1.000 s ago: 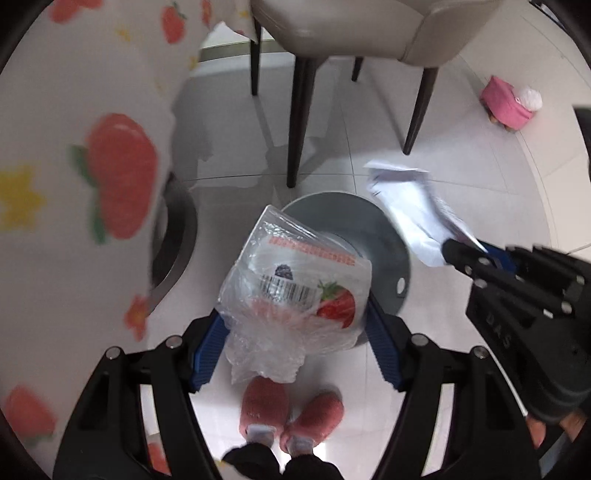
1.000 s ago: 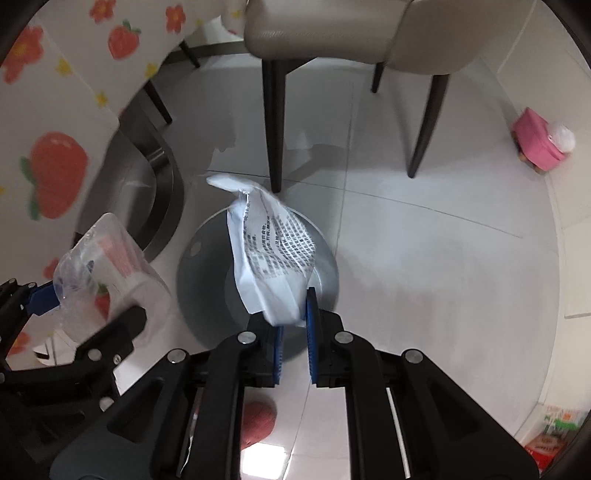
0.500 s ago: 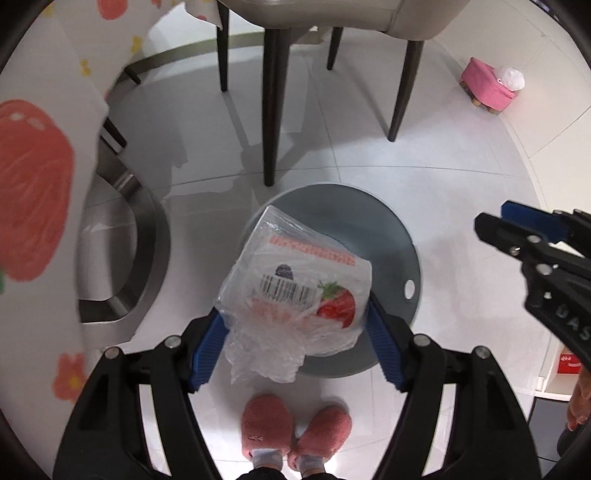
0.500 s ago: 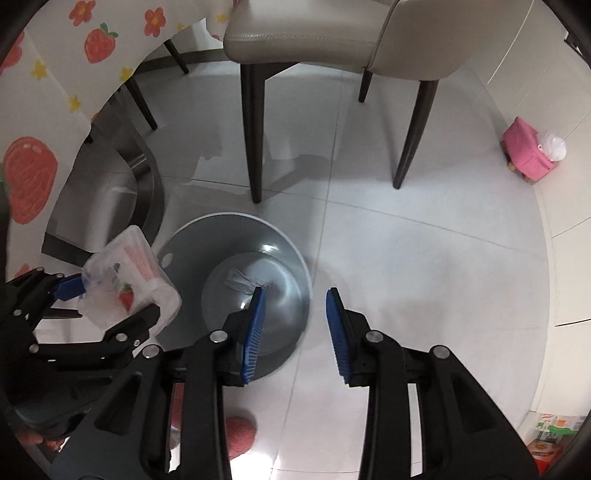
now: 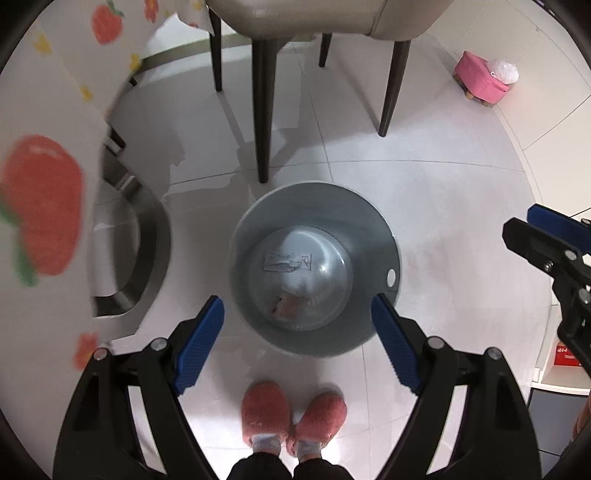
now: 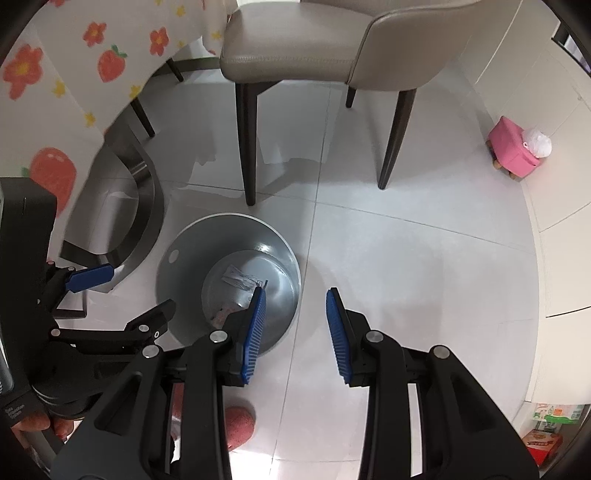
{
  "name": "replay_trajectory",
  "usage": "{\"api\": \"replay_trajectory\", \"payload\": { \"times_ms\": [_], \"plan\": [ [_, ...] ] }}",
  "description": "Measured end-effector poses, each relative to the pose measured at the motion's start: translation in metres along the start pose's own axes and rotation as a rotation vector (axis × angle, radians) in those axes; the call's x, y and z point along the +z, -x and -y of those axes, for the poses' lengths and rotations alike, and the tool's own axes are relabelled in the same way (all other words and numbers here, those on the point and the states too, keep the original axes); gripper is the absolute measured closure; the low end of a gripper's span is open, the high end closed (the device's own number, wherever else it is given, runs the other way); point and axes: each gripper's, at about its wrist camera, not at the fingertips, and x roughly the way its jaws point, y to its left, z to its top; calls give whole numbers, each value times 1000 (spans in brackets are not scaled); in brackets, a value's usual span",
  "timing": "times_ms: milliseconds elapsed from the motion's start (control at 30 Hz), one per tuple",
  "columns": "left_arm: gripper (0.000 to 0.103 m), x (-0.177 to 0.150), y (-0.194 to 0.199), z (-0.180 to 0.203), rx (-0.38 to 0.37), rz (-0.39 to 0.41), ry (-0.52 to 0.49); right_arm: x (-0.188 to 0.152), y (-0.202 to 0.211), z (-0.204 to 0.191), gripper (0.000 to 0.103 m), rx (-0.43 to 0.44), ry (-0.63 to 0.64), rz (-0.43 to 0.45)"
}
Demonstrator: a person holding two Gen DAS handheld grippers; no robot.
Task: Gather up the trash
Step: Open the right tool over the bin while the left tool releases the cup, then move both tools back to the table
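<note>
L gripper (image 5: pixel 297 325): jaws opening, wide apart, nothing between the pads now. Clear plastic wrapper w/ strawberry print, clamped there half a sec ago, now gone from the jaws. R gripper (image 6: pixel 293 334): partly open, empty too; printed paper scrap held a sec ago already let go.

Straight ahead of L jaws, just past the tips: grey bin (image 5: pixel 314 206) on the floor. Both bits inside on the bottom: paper scrap (image 5: pixel 287 261) toward the far side, flat; clear wrapper (image 5: pixel 295 304) nearer the jaws, blurred, crumpled, pink print showing. From R gripper, bin sits ahead and off to the left-finger side, that finger overlapping its rim in view.

Meaning, as a guess: two pieces of trash collected, both hands free for more; no further trash visible on the floor.

Orientation: paper scrap's long axis roughly crosswise to L jaws' pointing line, i.e. parallel to the gap between the pads. Wrapper: no clear axis, too bunched and blurred to tell. Bin mouth facing up at both cams.

Further out: chair (image 5: pixel 310 22) legs beyond bin, pink stool (image 5: pixel 480 79) far right, slippers (image 5: pixel 291 417) below L jaws.
</note>
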Motion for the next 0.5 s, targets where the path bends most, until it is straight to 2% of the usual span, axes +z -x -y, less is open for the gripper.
{"api": "replay_trajectory", "payload": {
  "times_ms": [100, 200, 300, 333, 500],
  "plan": [
    [21, 0, 36, 6, 39, 2, 0, 4, 30, 4, 70, -4, -18, 8],
    [21, -1, 72, 6, 36, -10, 16, 11, 67, 9, 69, -12, -41, 16],
    [21, -1, 111, 3, 15, -26, 41, 15, 113, 14, 53, -19, -67, 44],
    [21, 1, 127, 2, 6, -27, 39, 17, 129, 16, 53, -20, -70, 55],
    [21, 9, 197, 0, 39, 42, -1, 18, 198, 21, 53, -7, -86, 87]
  ]
}}
